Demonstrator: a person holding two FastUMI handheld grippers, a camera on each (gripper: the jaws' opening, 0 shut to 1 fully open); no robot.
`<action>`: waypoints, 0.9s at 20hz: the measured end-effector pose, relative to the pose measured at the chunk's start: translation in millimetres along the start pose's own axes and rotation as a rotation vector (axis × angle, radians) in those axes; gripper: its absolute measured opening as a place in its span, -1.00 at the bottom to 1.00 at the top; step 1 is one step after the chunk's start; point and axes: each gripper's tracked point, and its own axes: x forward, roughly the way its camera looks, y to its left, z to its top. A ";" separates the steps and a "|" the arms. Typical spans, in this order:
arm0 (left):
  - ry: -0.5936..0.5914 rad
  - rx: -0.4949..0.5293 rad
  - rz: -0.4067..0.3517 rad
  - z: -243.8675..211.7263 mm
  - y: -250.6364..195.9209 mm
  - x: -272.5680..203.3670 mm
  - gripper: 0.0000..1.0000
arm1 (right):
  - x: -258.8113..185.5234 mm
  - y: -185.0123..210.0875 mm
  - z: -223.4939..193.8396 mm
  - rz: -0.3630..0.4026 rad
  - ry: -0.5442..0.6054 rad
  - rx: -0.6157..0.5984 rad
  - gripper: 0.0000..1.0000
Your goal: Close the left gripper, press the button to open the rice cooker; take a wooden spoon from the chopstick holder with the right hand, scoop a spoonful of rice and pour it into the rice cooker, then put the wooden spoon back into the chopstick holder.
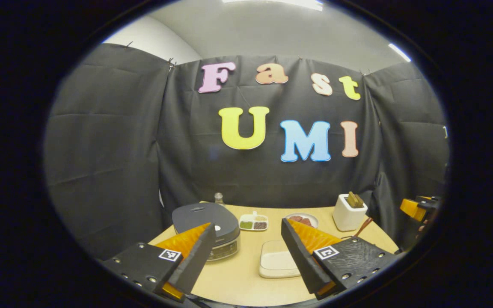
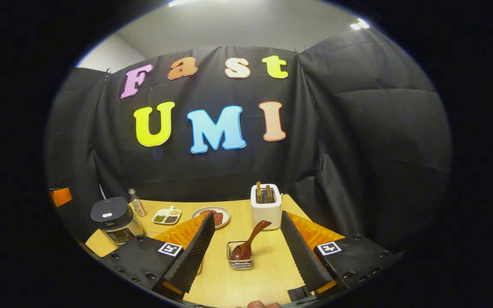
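Observation:
The dark grey rice cooker (image 1: 206,222) stands with its lid down at the table's left, just beyond my left gripper (image 1: 247,223), which is open and holds nothing. A shallow white tray of rice (image 1: 274,259) lies between its fingers. In the right gripper view the wooden spoon (image 2: 250,241) leans bowl-down in a small wire chopstick holder (image 2: 240,260), centred between the fingers of my open right gripper (image 2: 247,215). The rice cooker (image 2: 111,218) sits far left there. In the left gripper view the spoon's handle (image 1: 363,226) pokes out behind the right finger.
A white toaster (image 2: 266,205) stands behind the holder. A plate of red food (image 2: 214,215), a divided dish of grains (image 2: 167,216) and a small bottle (image 2: 136,203) line the back of the wooden table (image 2: 268,273). Black cloth walls close in behind.

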 end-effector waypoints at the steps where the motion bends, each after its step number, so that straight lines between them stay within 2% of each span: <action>1: -0.004 0.006 -0.001 2.8 9.6 5.1 0.96 | -0.2 2.8 3.5 -0.021 -0.012 -0.003 0.96; 3: -0.003 -0.011 -0.025 8.4 25.5 12.9 0.87 | 0.1 12.1 2.3 -0.038 -0.011 0.014 0.96; 5: -0.002 -0.048 -0.025 13.5 48.6 23.4 0.34 | 0.2 20.8 -4.2 -0.051 0.010 0.031 0.96; 6: 0.015 -0.062 -0.050 11.8 53.1 28.2 0.07 | -0.8 26.1 -7.4 -0.056 0.021 0.040 0.86; 7: 0.022 -0.064 -0.051 9.4 58.5 33.6 0.08 | -3.1 33.1 -10.8 -0.055 0.026 0.050 0.96; 8: 0.019 -0.060 0.000 13.2 78.3 34.0 -0.27 | -6.1 41.2 -13.8 -0.051 0.032 0.055 0.96; 9: 0.033 -0.064 -0.022 13.5 86.1 40.3 -0.63 | -8.4 49.1 -19.1 -0.044 0.039 0.053 0.96; 10: 0.054 -0.066 -0.066 11.2 81.4 43.5 -0.62 | -11.0 56.5 -23.4 -0.036 0.048 0.047 0.96; 11: 0.063 -0.056 -0.036 10.4 94.9 49.4 -0.62 | -12.8 64.8 -27.2 -0.025 0.054 0.041 0.96; 12: 0.078 -0.057 -0.035 6.6 104.2 65.3 -0.78 | -13.2 71.9 -28.8 -0.017 0.058 0.035 0.96; 13: 0.097 -0.063 -0.072 2.0 99.0 67.5 -0.95 | -13.5 77.9 -30.2 -0.012 0.060 0.030 0.96; 14: 0.114 -0.070 -0.095 -1.3 98.2 71.5 -0.96 | -13.6 83.7 -29.5 -0.011 0.059 0.027 0.87; 15: 0.133 -0.072 -0.115 -7.5 99.7 77.3 -0.96 | -13.7 87.0 -30.2 -0.014 0.054 0.022 0.96; 18: 0.201 -0.087 -0.172 -22.4 102.6 99.3 -0.95 | -15.7 89.2 -28.7 -0.044 0.040 0.020 0.96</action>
